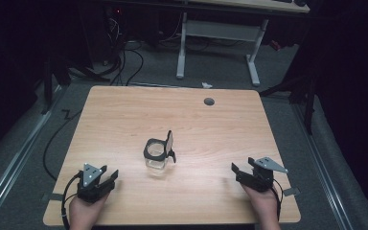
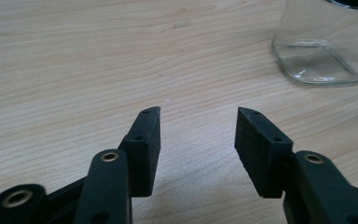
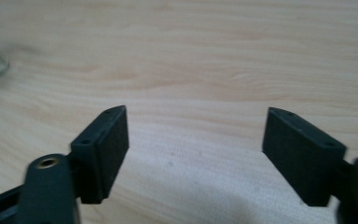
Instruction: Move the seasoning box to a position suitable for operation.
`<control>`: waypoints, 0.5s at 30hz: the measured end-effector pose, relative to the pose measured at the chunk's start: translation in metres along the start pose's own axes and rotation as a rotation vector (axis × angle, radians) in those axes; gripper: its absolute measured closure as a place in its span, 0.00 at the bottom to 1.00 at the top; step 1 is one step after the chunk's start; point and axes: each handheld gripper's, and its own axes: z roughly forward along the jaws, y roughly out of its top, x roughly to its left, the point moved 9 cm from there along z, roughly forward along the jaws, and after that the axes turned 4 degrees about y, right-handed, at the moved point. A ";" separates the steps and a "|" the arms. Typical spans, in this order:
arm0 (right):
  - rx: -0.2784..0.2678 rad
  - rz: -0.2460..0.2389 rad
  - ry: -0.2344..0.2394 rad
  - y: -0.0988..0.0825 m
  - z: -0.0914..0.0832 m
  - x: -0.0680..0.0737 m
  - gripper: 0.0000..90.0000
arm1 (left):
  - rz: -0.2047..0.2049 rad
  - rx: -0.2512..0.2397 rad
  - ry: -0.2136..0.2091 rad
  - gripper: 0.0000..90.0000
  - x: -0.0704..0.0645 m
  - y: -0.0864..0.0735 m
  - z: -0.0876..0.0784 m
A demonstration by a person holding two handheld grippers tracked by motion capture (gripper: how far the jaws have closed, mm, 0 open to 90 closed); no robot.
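**Approach to the Open-Lid Glass Jar**

While both grippers rest at the near edge of the table (image 1: 124,110), neither holds anything. The left gripper (image 1: 106,176) sits at the near left with its jaws spread apart over bare wood; the right gripper (image 1: 239,171) sits at the near right, jaws spread wider still and likewise empty.

The glass jar (image 1: 156,155) stands upright near the middle of the table, well apart from both grippers. Its black collar carries a hinged lid (image 1: 169,143) that stands raised on the jar's right side. In the left gripper view, the clear base of the jar shows at upper right, ahead of the jaws.

Judged from this layout, the step in hand is the reach toward the jar. To do it well:

1. Keep the jaws released throughout the approach.
2. Bring one gripper to the glass body below the collar, square to its flat sides.
3. Steady the jar before the other gripper touches the lid; smooth glass may slip or tip.
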 end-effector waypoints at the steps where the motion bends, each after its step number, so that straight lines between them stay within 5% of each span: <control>1: 0.004 0.002 0.012 0.000 0.001 0.001 0.31 | -0.002 -0.004 0.000 0.58 -0.001 0.001 -0.001; 10: -0.012 0.021 0.048 -0.002 -0.002 0.002 0.47 | 0.007 0.007 -0.026 0.68 -0.008 0.000 -0.003; 15: -0.029 0.018 0.068 -0.003 -0.004 0.006 0.63 | 0.012 0.036 -0.045 0.94 -0.017 -0.004 0.006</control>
